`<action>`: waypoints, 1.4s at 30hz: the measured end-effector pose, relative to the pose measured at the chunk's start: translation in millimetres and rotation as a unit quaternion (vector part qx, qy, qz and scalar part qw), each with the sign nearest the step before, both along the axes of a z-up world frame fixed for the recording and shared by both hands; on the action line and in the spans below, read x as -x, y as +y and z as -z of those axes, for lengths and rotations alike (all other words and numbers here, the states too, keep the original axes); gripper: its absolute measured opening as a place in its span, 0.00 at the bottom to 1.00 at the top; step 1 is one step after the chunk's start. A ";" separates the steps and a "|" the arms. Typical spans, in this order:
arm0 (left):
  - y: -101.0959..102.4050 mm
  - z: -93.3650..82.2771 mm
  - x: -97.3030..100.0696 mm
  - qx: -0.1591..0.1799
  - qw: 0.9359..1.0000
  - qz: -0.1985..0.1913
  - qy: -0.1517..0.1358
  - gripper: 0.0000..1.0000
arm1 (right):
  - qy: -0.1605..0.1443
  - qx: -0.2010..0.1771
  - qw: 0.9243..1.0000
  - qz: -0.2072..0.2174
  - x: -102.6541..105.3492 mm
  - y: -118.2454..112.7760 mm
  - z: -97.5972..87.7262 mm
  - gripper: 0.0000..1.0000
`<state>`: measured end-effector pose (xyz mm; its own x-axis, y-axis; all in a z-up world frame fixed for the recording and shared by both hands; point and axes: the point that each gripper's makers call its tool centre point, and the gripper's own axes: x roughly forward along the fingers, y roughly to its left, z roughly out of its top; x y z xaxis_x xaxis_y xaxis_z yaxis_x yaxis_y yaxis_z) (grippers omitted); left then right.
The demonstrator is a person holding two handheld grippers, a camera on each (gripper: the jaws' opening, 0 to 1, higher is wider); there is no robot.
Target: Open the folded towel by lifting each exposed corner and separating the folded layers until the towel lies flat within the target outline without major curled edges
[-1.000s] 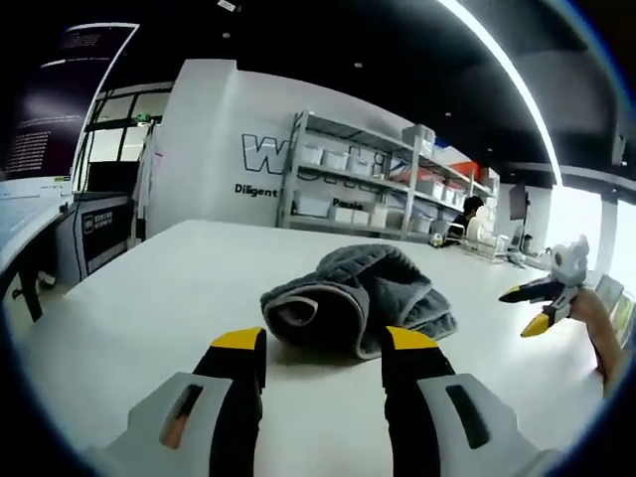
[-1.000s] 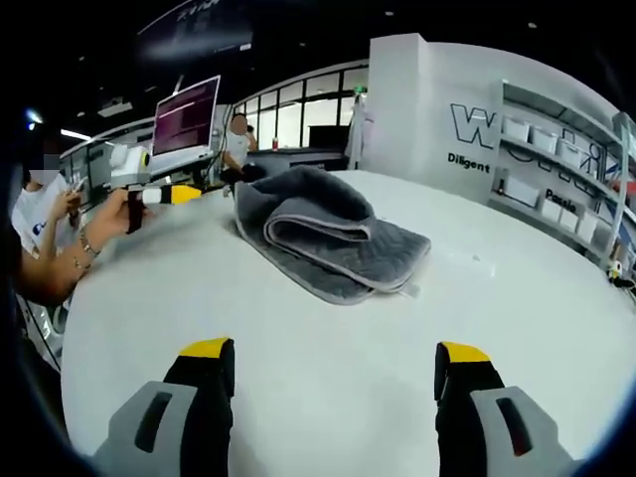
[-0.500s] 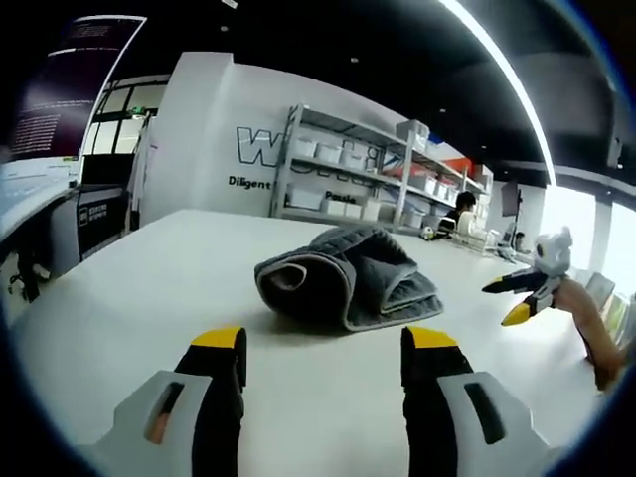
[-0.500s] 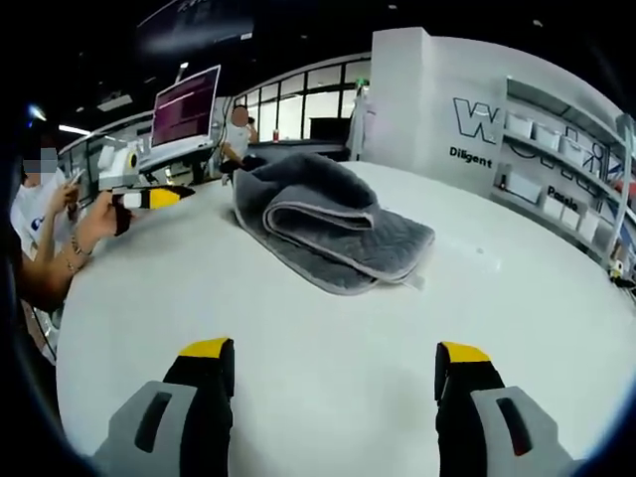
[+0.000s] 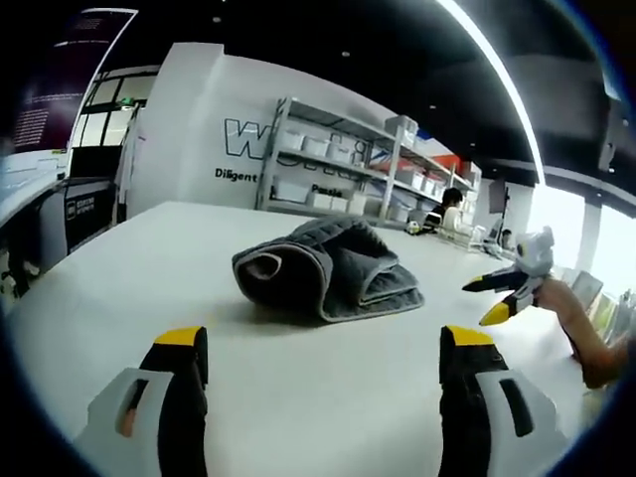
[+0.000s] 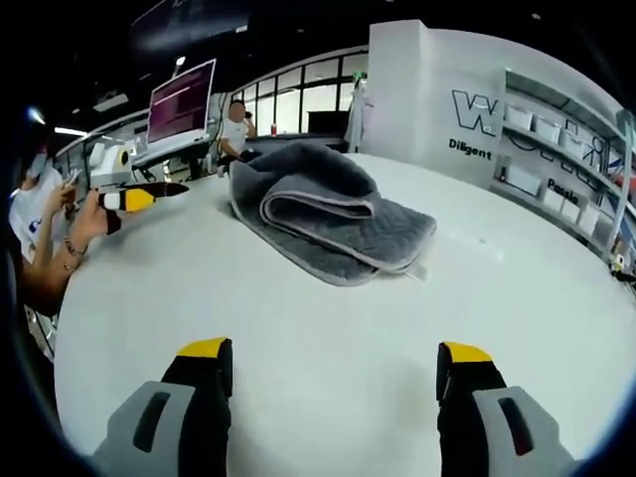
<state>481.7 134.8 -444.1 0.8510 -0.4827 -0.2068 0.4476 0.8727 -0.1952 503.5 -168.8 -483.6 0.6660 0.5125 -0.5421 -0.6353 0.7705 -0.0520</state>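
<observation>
1. Now, in the left gripper view, the left gripper (image 5: 318, 343) sits low over the white tabletop (image 5: 119, 268), its two black, yellow-tipped jaws spread wide with nothing between them.
2. Ahead of those jaws, well apart from them, lies the folded grey quilted towel (image 5: 323, 268), bunched into a loose roll; the rolled end faces left and the flatter layers trail off to the right.
3. Behind the towel stands a white wall with dark lettering (image 5: 238, 159), and beside it a grey metal shelving rack with white bins (image 5: 348, 169).
4. Further right, the right gripper (image 5: 489, 298) comes in from the side, held in a person's hand (image 5: 568, 310); its yellow tips point towards the towel, clear of it, with a gap between them.
5. Over to the right gripper view: at far left the left gripper (image 6: 149, 193) hovers over the table edge, yellow near its tip, gripped by a hand (image 6: 89, 217); from here I cannot tell how far its jaws are parted.
6. Towards the middle, the towel (image 6: 323, 219) rests on the tabletop (image 6: 517, 288), folded layers stacked, a pale-edged fold on top and a small tag at its right corner.
7. Down in front, the right gripper (image 6: 333, 356) has its jaws wide apart, holding nothing, well short of the towel.
</observation>
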 end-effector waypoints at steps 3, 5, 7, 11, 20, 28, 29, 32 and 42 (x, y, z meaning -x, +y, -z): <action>-3.6 3.3 1.0 -0.021 1.000 0.009 0.001 0.99 | -0.003 -0.002 1.000 0.001 -0.1 -0.2 -2.3 0.87; -3.5 3.7 1.5 -0.024 1.000 0.008 0.001 0.99 | -0.003 -0.004 1.000 0.001 0.2 -0.2 -2.9 0.87; -3.7 2.9 2.3 -0.022 1.000 0.011 0.002 0.99 | -0.003 -0.008 1.000 0.000 0.4 0.3 -3.5 0.87; -3.8 -3.0 5.8 -0.022 1.000 0.016 -0.007 0.99 | -0.010 -0.018 1.000 -0.006 0.2 3.0 -8.3 0.87; -7.3 -6.4 10.4 -0.019 0.999 0.028 -0.010 0.99 | -0.029 -0.098 0.995 0.016 -23.3 -2.5 -22.6 0.81; -11.1 -7.5 13.5 -0.018 0.999 0.036 -0.010 0.99 | -0.046 -0.101 0.993 0.025 -43.3 -5.6 -35.7 0.70; -11.9 -8.0 14.1 -0.016 0.999 0.038 -0.011 0.99 | -0.044 -0.103 0.993 0.024 -44.8 -4.8 -36.6 0.68; -14.5 -8.4 16.0 -0.016 0.999 0.043 -0.011 0.99 | -0.042 -0.108 0.993 0.019 -54.3 0.6 -39.2 0.65; -26.7 -4.2 21.3 -0.030 0.997 0.066 -0.008 0.99 | -0.042 -0.107 0.993 0.010 -88.5 18.8 -37.9 0.56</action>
<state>460.3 108.1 -440.0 0.7838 -0.5783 -0.2265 0.5622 0.8156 -0.1367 591.9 -150.0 -445.7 0.7150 0.5963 -0.3651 -0.6203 0.7819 0.0623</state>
